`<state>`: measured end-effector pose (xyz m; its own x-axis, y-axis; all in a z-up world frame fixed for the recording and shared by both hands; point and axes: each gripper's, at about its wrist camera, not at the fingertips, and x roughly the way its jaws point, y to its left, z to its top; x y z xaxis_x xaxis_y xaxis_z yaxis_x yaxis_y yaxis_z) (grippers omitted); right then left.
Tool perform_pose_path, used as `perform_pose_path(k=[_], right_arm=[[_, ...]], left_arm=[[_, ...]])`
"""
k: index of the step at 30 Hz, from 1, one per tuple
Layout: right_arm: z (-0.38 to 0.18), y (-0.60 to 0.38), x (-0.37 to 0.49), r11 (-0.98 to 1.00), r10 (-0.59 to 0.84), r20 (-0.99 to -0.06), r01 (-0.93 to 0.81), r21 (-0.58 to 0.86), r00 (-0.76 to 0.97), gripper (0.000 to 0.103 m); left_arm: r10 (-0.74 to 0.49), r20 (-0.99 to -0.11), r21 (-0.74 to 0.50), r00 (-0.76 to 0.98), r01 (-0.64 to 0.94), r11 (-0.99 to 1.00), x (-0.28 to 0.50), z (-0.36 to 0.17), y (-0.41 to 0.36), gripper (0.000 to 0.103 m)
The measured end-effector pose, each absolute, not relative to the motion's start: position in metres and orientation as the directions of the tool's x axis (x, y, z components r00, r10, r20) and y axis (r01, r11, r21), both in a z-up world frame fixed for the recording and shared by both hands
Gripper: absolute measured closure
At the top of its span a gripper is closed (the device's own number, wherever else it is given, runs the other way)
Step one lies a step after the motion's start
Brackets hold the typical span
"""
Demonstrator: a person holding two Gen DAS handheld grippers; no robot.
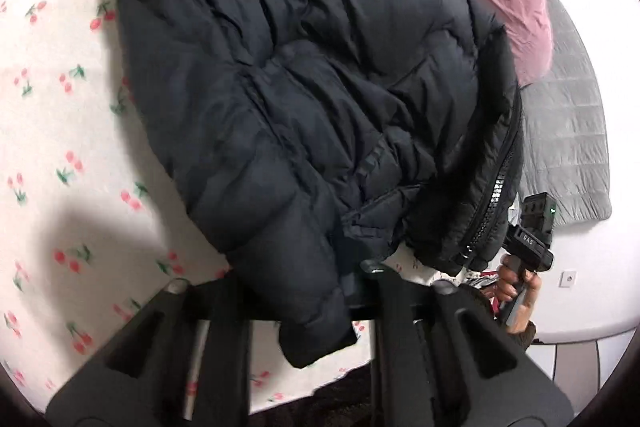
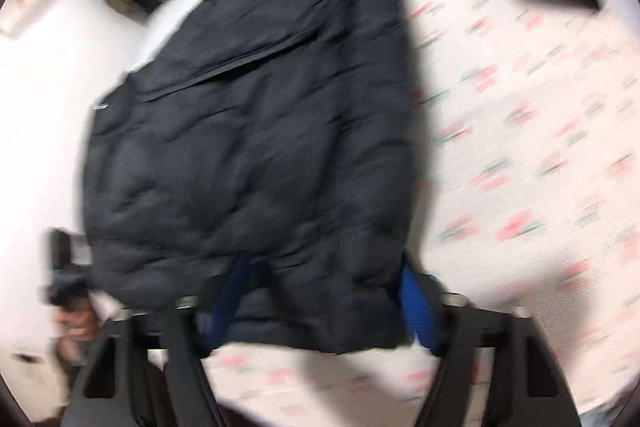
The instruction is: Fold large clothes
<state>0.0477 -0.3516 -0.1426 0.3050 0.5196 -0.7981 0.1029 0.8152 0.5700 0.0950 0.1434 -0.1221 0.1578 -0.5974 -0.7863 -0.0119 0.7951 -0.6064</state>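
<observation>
Left wrist view shows a white bedsheet printed with red cherries, and on it a large black quilted puffer jacket spread with its long axis running away from both tongs, hem nearest, collar far. A pink padded garment and a grey quilted one lie beyond its right edge.

The jacket is bulky and creased, its zip edge turned up on the right, one sleeve draped toward the hem.

The left gripper straddles the sleeve cuff, fingers spread; whether it pinches cloth I cannot tell. The right gripper, seen in the blurred right wrist view, has the jacket hem between its blue-padded fingers, and appears closed on it, though blur leaves doubt.

Judgement: both hands sit at the hem, so the fold would carry hem toward collar.
</observation>
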Motion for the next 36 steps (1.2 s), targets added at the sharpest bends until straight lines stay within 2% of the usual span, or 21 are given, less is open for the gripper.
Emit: perform_pose_path(k=[1, 6, 9, 11, 13, 15, 16, 17, 18, 19, 20, 21, 22, 24, 25, 30, 33, 36], right_arm=[[-0.141, -0.346, 0.048, 0.812, 0.535, -0.797, 0.091, 0.577, 0.280, 0.088], [-0.068, -0.369, 0.025, 0.871, 0.418, -0.795, 0.055, 0.489, 0.440, 0.091], [-0.046, -0.393, 0.014, 0.928, 0.263, -0.835, 0.109, 0.356, 0.483, 0.091], [-0.063, -0.396, 0.016, 0.928, 0.265, -0.873, 0.137, 0.346, 0.410, 0.090], [-0.091, -0.393, 0.030, 0.955, 0.195, -0.927, 0.152, 0.253, 0.320, 0.085], [-0.119, -0.383, 0.035, 0.981, 0.076, -0.971, 0.156, 0.113, 0.225, 0.076], [-0.124, -0.382, 0.036, 0.981, 0.061, -0.975, 0.166, 0.097, 0.213, 0.070], [-0.122, -0.384, 0.036, 0.978, 0.061, -0.972, 0.183, 0.104, 0.225, 0.069], [-0.116, -0.386, 0.035, 0.971, 0.068, -0.968, 0.205, 0.119, 0.244, 0.067], [-0.108, -0.389, 0.030, 0.967, 0.067, -0.962, 0.220, 0.127, 0.264, 0.065], [-0.094, -0.391, 0.025, 0.966, 0.051, -0.953, 0.227, 0.123, 0.299, 0.063], [-0.078, -0.393, 0.019, 0.968, 0.028, -0.940, 0.227, 0.111, 0.340, 0.056], [-0.065, -0.389, 0.019, 0.969, 0.010, -0.926, 0.225, 0.101, 0.376, 0.042], [-0.046, -0.373, 0.026, 0.973, -0.002, -0.896, 0.209, 0.101, 0.443, 0.024], [-0.038, -0.366, 0.033, 0.977, 0.006, -0.881, 0.187, 0.107, 0.473, 0.022], [-0.038, -0.302, 0.067, 0.992, 0.086, -0.864, 0.037, 0.120, 0.497, 0.022], [-0.041, -0.252, 0.089, 0.989, 0.144, -0.858, -0.055, 0.135, 0.492, 0.022], [-0.045, -0.210, 0.109, 0.977, 0.213, -0.844, -0.112, 0.182, 0.493, 0.022]], left_arm=[[-0.579, -0.795, -0.588, 0.179, 0.001, 0.809, 0.093, -0.112, 0.142, 0.090], [-0.575, -0.741, -0.587, 0.346, 0.082, 0.806, 0.060, -0.029, 0.181, 0.092], [-0.506, -0.808, -0.513, 0.303, 0.062, 0.856, 0.043, -0.027, 0.208, 0.092], [-0.418, -0.889, -0.418, 0.189, 0.041, 0.908, 0.043, -0.058, 0.204, 0.090], [-0.277, -0.956, -0.274, 0.095, 0.043, 0.961, 0.042, -0.091, 0.195, 0.080], [-0.144, -0.987, -0.143, 0.065, 0.015, 0.990, 0.040, -0.111, 0.197, 0.080], [-0.154, -0.983, -0.154, 0.095, 0.007, 0.988, 0.042, -0.108, 0.195, 0.079], [-0.173, -0.975, -0.175, 0.142, 0.000, 0.985, 0.043, -0.100, 0.196, 0.077], [-0.182, -0.962, -0.186, 0.205, -0.003, 0.983, 0.043, -0.088, 0.196, 0.069], [-0.177, -0.951, -0.184, 0.253, -0.003, 0.983, 0.045, -0.077, 0.195, 0.055], [-0.170, -0.940, -0.178, 0.297, -0.002, 0.984, 0.044, -0.068, 0.197, 0.047], [-0.158, -0.919, -0.168, 0.362, 0.003, 0.986, 0.046, -0.057, 0.191, 0.036], [-0.154, -0.901, -0.161, 0.406, 0.018, 0.987, 0.049, -0.050, 0.184, 0.032], [-0.165, -0.874, -0.149, 0.457, 0.070, 0.986, 0.061, -0.043, 0.167, 0.032], [-0.165, -0.874, -0.143, 0.458, 0.084, 0.986, 0.068, -0.041, 0.162, 0.032], [-0.161, -0.866, -0.089, 0.473, 0.170, 0.981, 0.065, -0.036, 0.119, 0.032], [-0.123, -0.861, -0.043, 0.494, 0.171, 0.984, 0.056, -0.023, 0.126, 0.032], [-0.121, -0.839, -0.052, 0.531, 0.143, 0.988, 0.051, -0.007, 0.144, 0.029]])
